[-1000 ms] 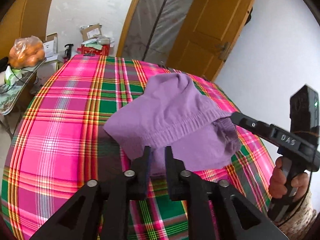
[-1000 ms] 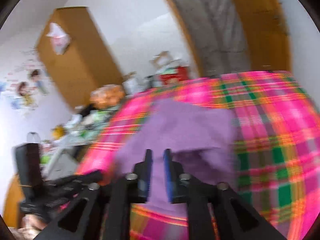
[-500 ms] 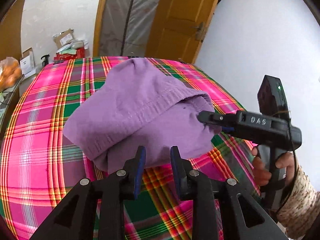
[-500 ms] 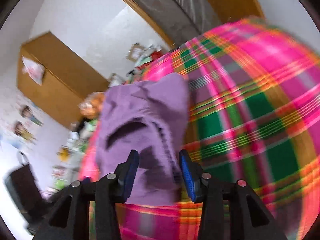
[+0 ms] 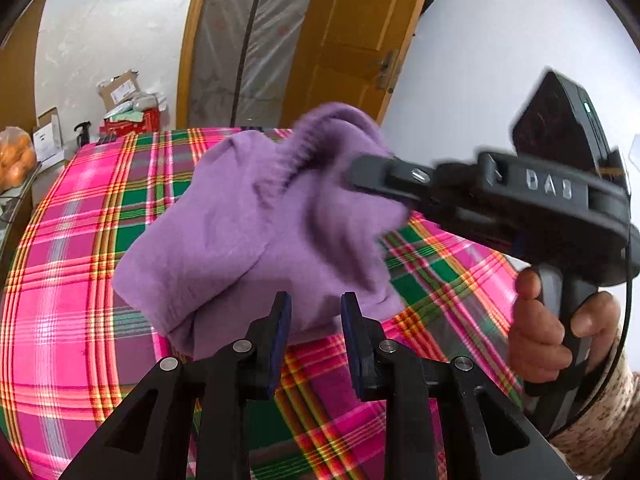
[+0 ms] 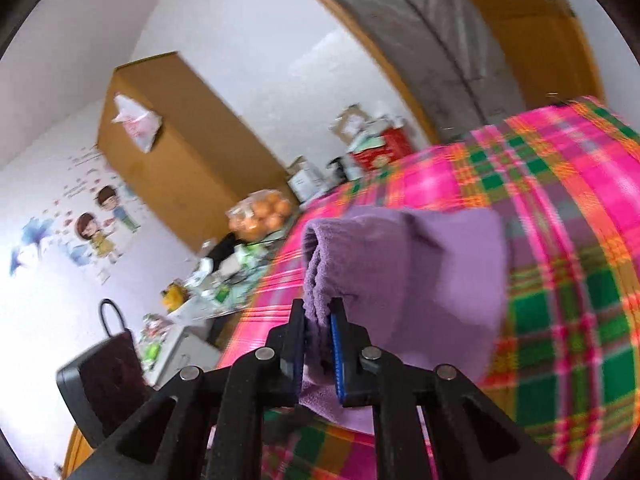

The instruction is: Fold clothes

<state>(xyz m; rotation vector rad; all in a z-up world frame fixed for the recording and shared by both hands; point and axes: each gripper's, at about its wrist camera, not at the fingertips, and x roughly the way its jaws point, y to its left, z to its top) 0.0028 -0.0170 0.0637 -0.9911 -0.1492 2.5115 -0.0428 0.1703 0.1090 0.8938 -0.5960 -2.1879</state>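
Right wrist view: right gripper (image 6: 318, 340) fingers pinch the purple garment (image 5: 248, 232), lifted at 12 o'clock over the plaid surface (image 5: 72, 280); left gripper (image 5: 314, 316) fingers gape empty; best carry the hem across evenly

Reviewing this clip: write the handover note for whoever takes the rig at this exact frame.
Right tool: shut on the garment's ribbed edge, holding that end up off the cloth.
Left tool: open, empty, at the garment's near edge, gripping nothing.
Garment: purple, bunched in a loose heap on the plaid cloth, one end raised by the right tool.
Done: one edge gripped and lifted. No neat fold shows.
Left: probably take a second edge with the left tool, spread the garment flat, then fold it.
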